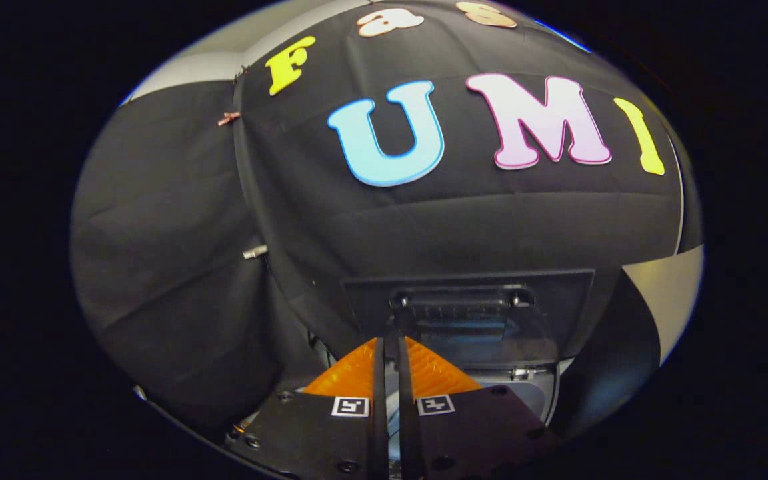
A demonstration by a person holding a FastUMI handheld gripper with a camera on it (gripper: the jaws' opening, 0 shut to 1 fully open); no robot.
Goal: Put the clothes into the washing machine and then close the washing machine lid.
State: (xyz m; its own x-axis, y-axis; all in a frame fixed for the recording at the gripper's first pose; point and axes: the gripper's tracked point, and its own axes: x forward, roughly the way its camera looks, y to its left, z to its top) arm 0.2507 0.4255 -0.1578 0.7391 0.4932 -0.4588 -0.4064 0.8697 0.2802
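- Gripper view: gripper point(392, 347) jaws nearly closed, holding nothing visible.
- Washing machine lid point(471, 310) stands raised just beyond them, against black booth wall point(177, 267).

Black cloth wall point(177, 267), creased, w/ pale panel point(671, 293) beside it.

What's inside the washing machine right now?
The lid stands open, upright against the black cloth wall. The gripper, fingers nearly together with nothing between them, covers most of the washing machine, so I cannot tell whether clothes are inside.
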